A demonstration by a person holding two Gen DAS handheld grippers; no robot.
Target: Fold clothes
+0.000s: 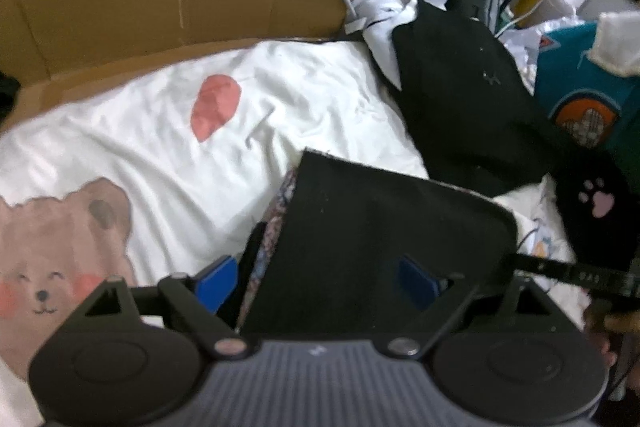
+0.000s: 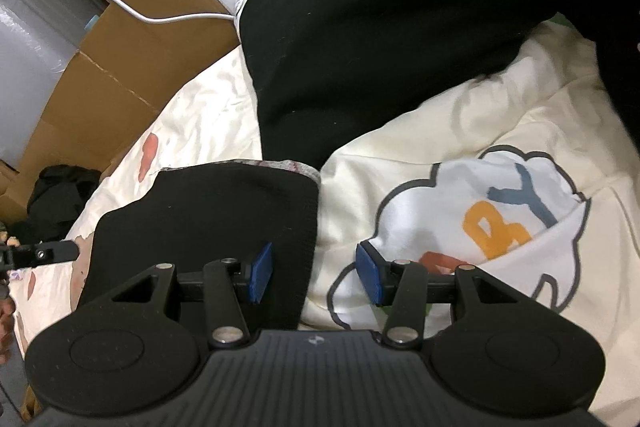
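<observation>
Mid-fold on small black garment (image 1: 380, 239). My left gripper (image 1: 316, 283) jaws wide apart, cloth between, not pinched. My right gripper (image 2: 316, 277) jaws apart astride right hem. Next: clamp hem, probably.

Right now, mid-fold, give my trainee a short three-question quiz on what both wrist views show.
1. True or false: the left gripper has its pads clamped shut on the small black garment.
2. Multiple choice: what is printed on the white bedding at the left of the left wrist view? A) a bear face B) a sailboat C) a striped cat
3. Fill in: in the right wrist view, the right gripper straddles the garment's ____ edge, one pad over black fabric, the other over the cream cloud-print cloth.

Key: 1 false, the jaws stand wide apart; 2 A; 3 right.
</observation>
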